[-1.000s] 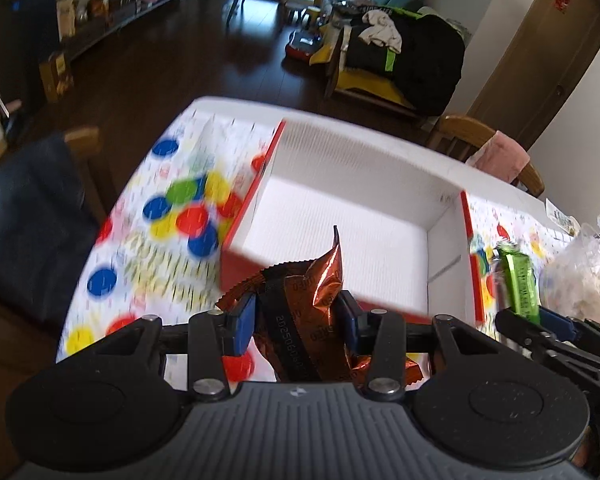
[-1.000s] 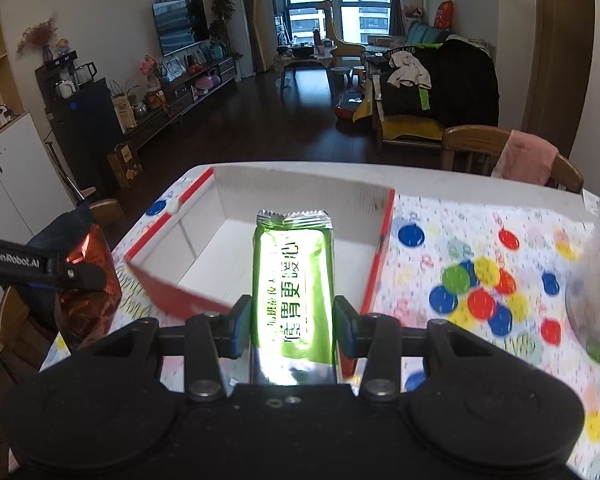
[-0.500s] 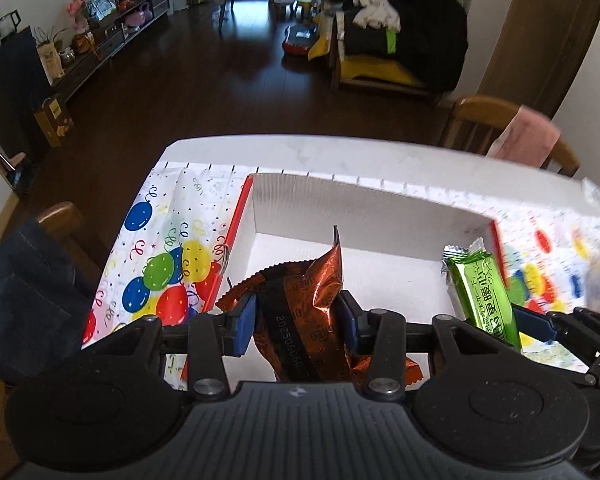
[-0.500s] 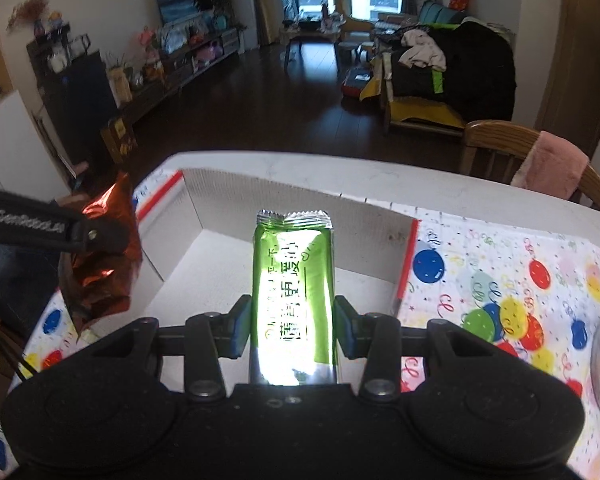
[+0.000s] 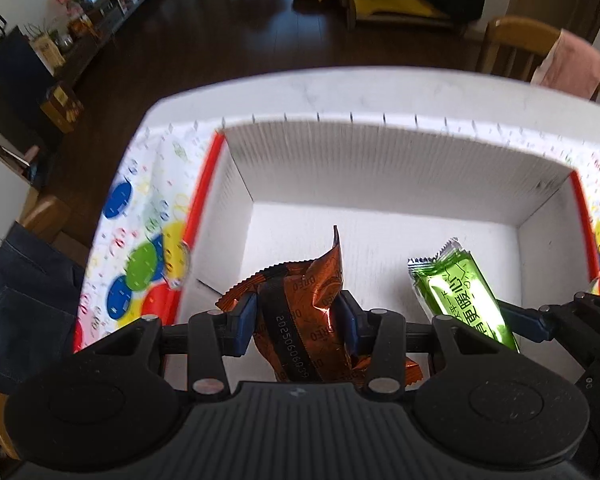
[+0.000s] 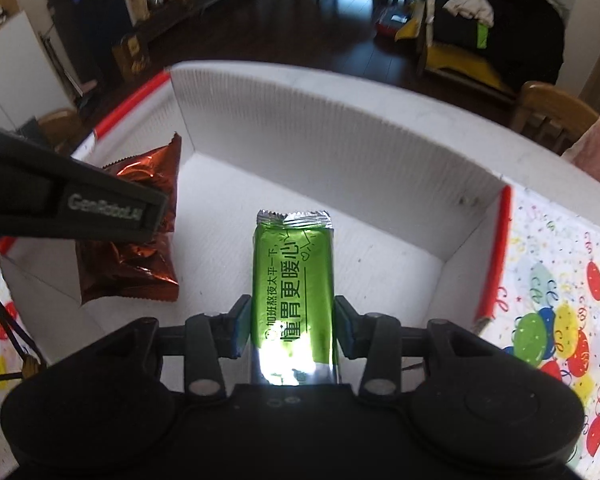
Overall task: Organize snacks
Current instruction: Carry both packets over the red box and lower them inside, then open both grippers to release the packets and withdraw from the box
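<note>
Fingers of the left gripper are gripping an orange snack packet, while the right gripper is pinching a green snack bar; both are hanging over the white box. Placing seems underway; releasing low comes next.

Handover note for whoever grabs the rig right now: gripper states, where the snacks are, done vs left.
Left gripper: shut on the orange-brown snack packet, held above the floor of the white box.
Right gripper: shut on the green snack bar, also over the box, to the right of the packet.
Box sits on the balloon-print tablecloth; nothing can be seen lying in it.
Done: both snacks picked up and carried over the box.
Left: lower, release both inside, withdraw. Whether more snacks wait elsewhere cannot be told.
</note>
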{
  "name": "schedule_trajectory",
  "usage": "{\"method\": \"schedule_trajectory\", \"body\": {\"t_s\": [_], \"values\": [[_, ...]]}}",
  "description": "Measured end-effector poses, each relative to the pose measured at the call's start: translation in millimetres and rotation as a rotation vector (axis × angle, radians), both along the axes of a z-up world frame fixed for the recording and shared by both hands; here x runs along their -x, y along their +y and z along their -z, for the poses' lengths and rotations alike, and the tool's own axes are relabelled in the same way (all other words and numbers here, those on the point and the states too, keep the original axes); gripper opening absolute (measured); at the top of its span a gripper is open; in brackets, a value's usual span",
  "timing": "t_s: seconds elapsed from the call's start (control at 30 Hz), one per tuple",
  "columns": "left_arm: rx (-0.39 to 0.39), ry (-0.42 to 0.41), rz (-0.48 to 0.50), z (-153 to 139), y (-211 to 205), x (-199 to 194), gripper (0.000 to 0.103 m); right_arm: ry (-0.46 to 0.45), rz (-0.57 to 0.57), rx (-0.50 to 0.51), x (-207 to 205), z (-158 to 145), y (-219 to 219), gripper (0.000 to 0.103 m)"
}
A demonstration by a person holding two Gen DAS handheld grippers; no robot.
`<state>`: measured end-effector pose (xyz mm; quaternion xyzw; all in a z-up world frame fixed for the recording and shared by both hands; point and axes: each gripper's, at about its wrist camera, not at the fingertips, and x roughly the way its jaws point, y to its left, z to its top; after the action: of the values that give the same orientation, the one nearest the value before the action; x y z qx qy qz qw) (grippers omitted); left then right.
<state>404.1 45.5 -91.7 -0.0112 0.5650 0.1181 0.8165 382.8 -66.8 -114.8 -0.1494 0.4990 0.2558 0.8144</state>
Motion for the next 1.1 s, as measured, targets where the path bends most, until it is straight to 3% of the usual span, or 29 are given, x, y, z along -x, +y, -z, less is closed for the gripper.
{"method": "schedule_trajectory", "body": {"t_s": [0.3,0.47,0.7,1.1], "values": [[0.012,0.117,0.007,30.6,-0.2,-11.4,0.043,0.088,-0.002,0.057,-9.2,14.5,8.3,0.040],[0.025,0.136,-0.004,36.3,1.7,-12.1,0.043,0.106,-0.005,0.064,-8.5,16.5,9.3,0.041],[0.070,0.099,-0.012,28.7,4.8,-3.4,0.045,0.089,0.016,0.016,-4.3,7.3,-0.9,0.043],[0.153,-0.068,-0.051,-16.8,20.3,34.2,0.056,-0.016,0.048,-0.119,19.5,-47.7,-26.9,0.057]]}}
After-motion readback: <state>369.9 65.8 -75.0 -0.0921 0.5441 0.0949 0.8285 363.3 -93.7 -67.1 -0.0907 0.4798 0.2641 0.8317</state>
